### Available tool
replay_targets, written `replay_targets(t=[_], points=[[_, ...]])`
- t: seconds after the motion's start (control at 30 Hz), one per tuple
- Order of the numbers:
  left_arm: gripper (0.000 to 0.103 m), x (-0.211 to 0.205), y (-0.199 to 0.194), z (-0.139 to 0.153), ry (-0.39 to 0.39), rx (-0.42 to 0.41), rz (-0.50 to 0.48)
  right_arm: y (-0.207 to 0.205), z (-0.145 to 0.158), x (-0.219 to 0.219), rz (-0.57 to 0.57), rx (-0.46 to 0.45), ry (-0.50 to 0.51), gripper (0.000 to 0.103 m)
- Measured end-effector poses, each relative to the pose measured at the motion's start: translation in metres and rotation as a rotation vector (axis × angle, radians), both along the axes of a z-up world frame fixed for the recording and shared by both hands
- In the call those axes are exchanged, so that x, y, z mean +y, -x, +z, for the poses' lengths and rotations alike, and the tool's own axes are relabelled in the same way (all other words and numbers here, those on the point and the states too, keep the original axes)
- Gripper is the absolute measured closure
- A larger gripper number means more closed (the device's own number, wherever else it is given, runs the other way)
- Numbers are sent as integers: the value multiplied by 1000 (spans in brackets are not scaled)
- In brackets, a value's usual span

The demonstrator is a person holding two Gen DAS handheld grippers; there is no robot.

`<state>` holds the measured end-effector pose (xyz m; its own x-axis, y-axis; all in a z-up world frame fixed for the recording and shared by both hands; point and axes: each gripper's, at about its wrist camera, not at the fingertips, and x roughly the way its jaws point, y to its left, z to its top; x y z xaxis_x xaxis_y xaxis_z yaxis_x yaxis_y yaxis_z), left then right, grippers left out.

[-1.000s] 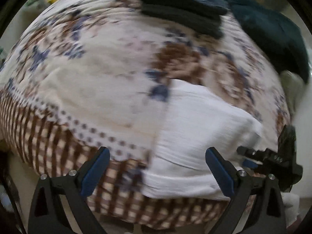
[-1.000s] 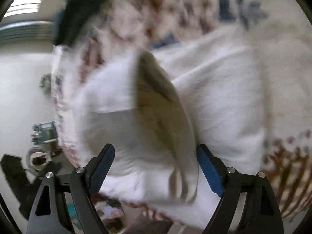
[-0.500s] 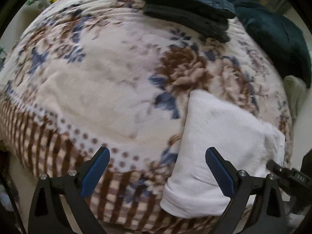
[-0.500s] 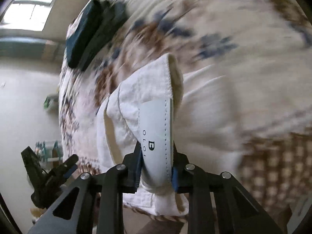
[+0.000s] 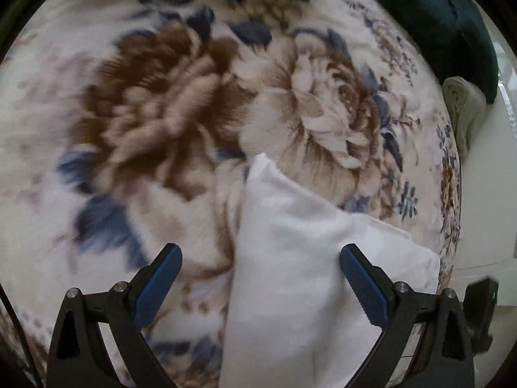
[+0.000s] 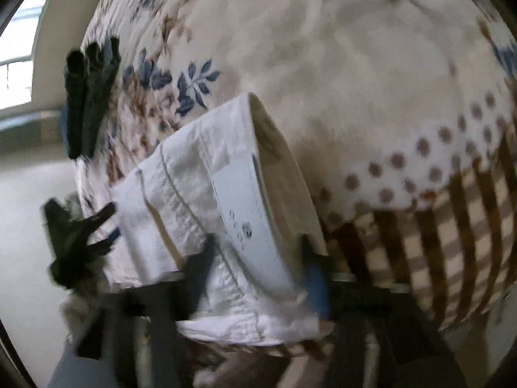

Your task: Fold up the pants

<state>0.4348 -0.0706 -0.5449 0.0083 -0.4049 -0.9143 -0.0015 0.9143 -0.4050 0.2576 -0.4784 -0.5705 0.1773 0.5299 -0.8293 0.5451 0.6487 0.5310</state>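
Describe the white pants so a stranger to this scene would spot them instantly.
Start with the big floral blanket, cream with brown roses and blue leaves, covering the bed. Near its brown checked border lies a folded bundle, the white pants. They are the only plain white cloth there; the other folded clothes farther up the blanket are dark.

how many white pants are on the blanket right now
1. The folded white pants lie near the floral blanket's front edge, between the left tongs' open jaws. The dark folded clothes further back are not white; nothing else white shows.
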Motion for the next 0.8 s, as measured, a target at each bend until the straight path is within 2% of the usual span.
replay_targets(t=[0.03,0.07,0.1,0.13,0.17,0.2,0.23,0.27,0.3,0.37,0.43,0.53,0.57,0.6,0.63,0.67,0.8], points=[[3,-2,-2,-4,7,7,-3,8,-1,2,-22,-18,-35,25],[7,-3,-4,-7,25,5,-9,12,-4,4,-24,-9,-53,25],[30,-4,-6,-8,47,-9,-15,16,-9,6,-20,15,-58,25],[44,-5,-7,-9,65,-20,-22,20,-16,11,-11,36,-68,25],[56,-6,-8,-10,76,-16,-25,21,-20,14,-2,42,-72,25],[60,-5,-8,-10,71,-17,-22,22,-24,18,10,44,-64,27],[62,-1,-10,-11,75,-11,-11,21,-26,21,37,43,-12,35],[66,3,-11,-12,82,-9,4,19,-26,23,58,45,35,52],[67,9,-12,-12,87,-8,18,18,-25,19,52,54,77,63],[67,22,-15,-17,97,1,53,17,-28,10,-3,72,63,63],[64,32,-18,-16,124,13,109,16,-28,8,-8,94,74,66],[59,46,-18,-3,187,4,173,12,-23,16,36,110,72,61],[53,49,-17,1,200,-6,179,11,-20,18,30,111,64,53],[40,51,-15,4,202,-13,177,14,-17,15,14,110,56,43],[36,51,-14,4,203,-14,170,19,-10,11,-21,100,46,40],[35,50,-14,3,210,-15,159,23,-7,8,-51,91,39,37],[36,31,-23,-18,209,36,108,26,-9,6,-97,67,-7,37]])
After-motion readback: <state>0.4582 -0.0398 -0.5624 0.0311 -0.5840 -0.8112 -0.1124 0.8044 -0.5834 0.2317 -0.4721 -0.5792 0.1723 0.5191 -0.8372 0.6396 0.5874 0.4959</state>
